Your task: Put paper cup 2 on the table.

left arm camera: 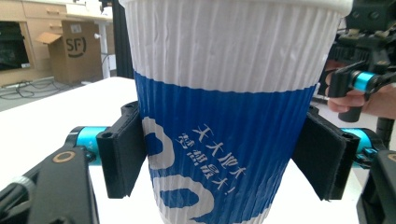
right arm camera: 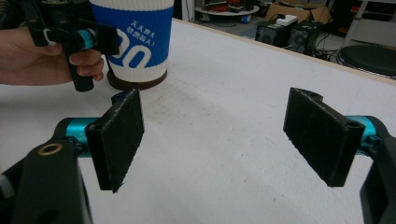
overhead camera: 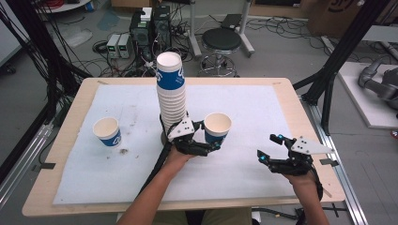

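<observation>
1. The left gripper [overhead camera: 212, 140] is clasping a blue-and-white paper cup [overhead camera: 217, 127] — its two black pads are pressing against the cup's ribbed sides, as the left gripper view is showing [left arm camera: 224, 121].
2. That cup is sitting upright near the middle of the white mat [overhead camera: 263, 108], just to the right of a tall stack of cups [overhead camera: 171, 89].
3. The right gripper [overhead camera: 269, 147] is hovering over the mat's right side, jaws spread wide with nothing between them — in its own view the bare mat [right arm camera: 224, 140] is lying between the pads.
4. Another single cup [overhead camera: 107, 131] is standing upright on the mat's left side, well apart from the stack.
5. The mat is covering most of a pale wooden table [overhead camera: 75, 101].
</observation>
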The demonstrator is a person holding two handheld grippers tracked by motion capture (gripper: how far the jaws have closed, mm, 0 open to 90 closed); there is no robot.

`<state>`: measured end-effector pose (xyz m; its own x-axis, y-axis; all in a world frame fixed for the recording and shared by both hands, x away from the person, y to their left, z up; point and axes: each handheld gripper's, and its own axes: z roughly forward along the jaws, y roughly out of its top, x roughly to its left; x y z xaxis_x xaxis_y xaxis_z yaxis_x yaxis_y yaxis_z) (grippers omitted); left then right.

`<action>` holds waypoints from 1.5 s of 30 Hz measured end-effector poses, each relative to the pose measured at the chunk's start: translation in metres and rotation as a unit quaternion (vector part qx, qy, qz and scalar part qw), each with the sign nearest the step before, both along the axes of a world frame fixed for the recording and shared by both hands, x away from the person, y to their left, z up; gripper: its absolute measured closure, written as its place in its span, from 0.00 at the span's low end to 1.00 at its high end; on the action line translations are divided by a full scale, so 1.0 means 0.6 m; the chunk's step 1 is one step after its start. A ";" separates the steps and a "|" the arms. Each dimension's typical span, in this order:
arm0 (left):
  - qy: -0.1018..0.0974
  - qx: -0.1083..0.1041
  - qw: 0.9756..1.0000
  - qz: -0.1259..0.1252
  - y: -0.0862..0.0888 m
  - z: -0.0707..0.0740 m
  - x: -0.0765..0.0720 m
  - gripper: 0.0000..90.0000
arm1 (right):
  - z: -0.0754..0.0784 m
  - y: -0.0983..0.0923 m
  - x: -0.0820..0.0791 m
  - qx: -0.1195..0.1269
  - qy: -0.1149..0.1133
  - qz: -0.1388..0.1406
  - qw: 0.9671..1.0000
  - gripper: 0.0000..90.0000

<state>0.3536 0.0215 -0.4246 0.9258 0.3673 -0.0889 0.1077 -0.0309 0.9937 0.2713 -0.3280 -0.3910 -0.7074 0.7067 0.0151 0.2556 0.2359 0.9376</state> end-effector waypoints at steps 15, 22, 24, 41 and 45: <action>0.040 0.070 0.997 0.002 -0.031 -0.047 0.024 0.28 | 0.002 0.001 -0.002 0.003 -0.003 0.001 1.000 0.23; 0.040 0.123 0.991 0.025 -0.046 -0.045 0.022 0.28 | 0.003 0.000 -0.003 0.004 -0.001 0.002 1.000 0.23; 0.039 0.153 0.987 0.028 -0.052 -0.044 0.020 0.28 | 0.003 0.000 -0.003 0.004 -0.002 0.002 1.000 0.23; 0.066 0.201 0.976 0.051 -0.035 -0.044 -0.001 0.28 | 0.003 0.005 -0.005 0.001 -0.002 0.006 1.000 0.23; 0.065 0.201 0.976 0.053 -0.036 -0.044 -0.002 0.27 | 0.002 0.008 -0.004 0.001 -0.001 0.008 1.000 0.23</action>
